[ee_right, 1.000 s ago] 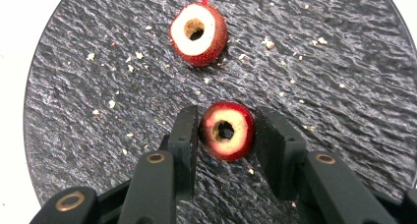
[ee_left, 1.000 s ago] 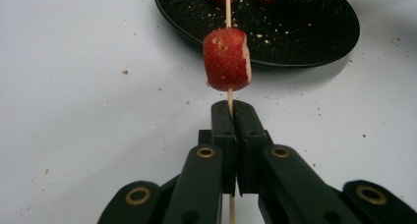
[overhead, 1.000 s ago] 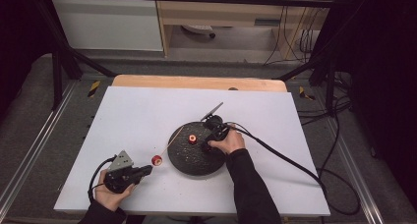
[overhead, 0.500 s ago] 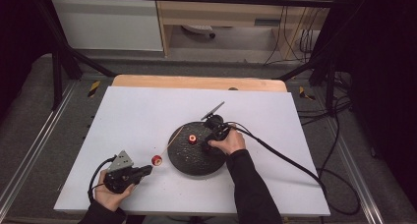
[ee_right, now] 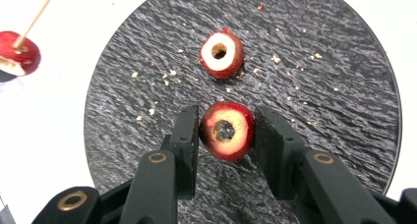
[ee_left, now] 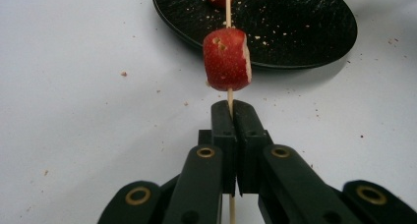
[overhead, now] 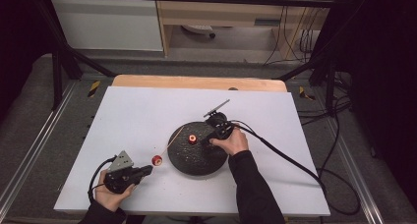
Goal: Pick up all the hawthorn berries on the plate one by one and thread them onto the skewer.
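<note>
The left gripper (ee_left: 230,117) is pinching a wooden skewer (ee_left: 229,94) carrying a fruit piece (ee_left: 227,59), just off the black plate's (overhead: 183,161) left rim; the right gripper (ee_right: 226,130) is clamping a cored fruit ring (ee_right: 226,130) above the plate's middle, beside another ring (ee_right: 221,54), with bare table (overhead: 147,111) all around.

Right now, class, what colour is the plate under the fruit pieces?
Black, with a rippled texture; the plate shows best in the right gripper view.

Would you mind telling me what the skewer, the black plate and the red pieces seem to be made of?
Skewer: thin, pale and matte, probably bamboo or wood. Black plate: rippled, slate-like matte surface; stone or ceramic, hard to say. Red pieces: glossy red skin around pale cored flesh, apparently real fruit, with crumbs scattered nearby.
</note>
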The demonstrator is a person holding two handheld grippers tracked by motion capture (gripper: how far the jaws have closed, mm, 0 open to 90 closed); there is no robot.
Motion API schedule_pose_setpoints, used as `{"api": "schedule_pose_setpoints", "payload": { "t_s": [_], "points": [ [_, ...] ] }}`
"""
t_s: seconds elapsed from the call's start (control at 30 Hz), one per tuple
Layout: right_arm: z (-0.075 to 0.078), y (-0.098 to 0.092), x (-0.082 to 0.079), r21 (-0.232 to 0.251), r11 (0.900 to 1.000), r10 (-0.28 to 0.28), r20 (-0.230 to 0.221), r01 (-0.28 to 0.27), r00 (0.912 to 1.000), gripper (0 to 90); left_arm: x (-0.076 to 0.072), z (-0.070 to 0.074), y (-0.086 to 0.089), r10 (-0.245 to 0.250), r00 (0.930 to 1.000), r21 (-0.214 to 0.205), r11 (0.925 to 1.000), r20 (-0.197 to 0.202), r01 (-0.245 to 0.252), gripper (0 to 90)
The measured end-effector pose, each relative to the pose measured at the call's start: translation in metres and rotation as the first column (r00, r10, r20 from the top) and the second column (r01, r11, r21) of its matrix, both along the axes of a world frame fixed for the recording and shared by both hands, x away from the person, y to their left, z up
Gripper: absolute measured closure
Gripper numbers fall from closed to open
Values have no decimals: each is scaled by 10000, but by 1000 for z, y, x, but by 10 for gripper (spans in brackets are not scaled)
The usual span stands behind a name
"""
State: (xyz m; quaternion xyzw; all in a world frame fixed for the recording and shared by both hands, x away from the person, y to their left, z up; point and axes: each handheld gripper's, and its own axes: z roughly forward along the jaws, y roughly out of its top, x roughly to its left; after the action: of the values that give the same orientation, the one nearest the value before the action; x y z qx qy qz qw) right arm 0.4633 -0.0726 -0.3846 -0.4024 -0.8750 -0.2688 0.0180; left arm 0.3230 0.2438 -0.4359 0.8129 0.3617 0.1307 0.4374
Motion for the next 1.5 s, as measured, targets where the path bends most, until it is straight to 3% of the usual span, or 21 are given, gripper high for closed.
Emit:
{"api": "schedule_pose_setpoints", "payload": {
  "t_s": [0.43,0.67,0.83,1.07,1.17,1.27,1.37,1.5],
  "points": [
    [10,-6,-15,1073,9940,-272,555,212,9981,639,-1,0,-1,-10,10000,-6,10000,32,10,881],
    [8,-11,-24,2084,9772,-586,844,399,9947,639,-2,0,-3,-38,10000,-6,10000,57,38,881],
    [3,-14,-30,2829,9573,-916,1041,588,9903,640,-3,1,-4,-37,10000,-46,10000,86,37,881],
    [-5,-16,-39,3923,9153,-1506,1239,910,9808,640,-4,1,-5,-2,9999,-108,9999,133,3,881],
    [-9,-16,-43,4456,8883,-1853,1273,1107,9744,640,-4,1,-5,45,9999,-162,9999,154,-43,881],
    [-13,-17,-46,5052,8524,-2248,1219,1345,9668,640,-5,1,-5,55,9998,-156,9999,191,-52,881],
    [-19,-16,-50,5461,8240,-2580,1243,1510,9581,640,-5,2,-6,105,9997,-168,9998,211,-102,881],
    [-27,-15,-54,5826,7958,-2902,1276,1651,9484,640,-6,2,-6,152,9996,-206,9997,248,-146,881]
  ]
}}
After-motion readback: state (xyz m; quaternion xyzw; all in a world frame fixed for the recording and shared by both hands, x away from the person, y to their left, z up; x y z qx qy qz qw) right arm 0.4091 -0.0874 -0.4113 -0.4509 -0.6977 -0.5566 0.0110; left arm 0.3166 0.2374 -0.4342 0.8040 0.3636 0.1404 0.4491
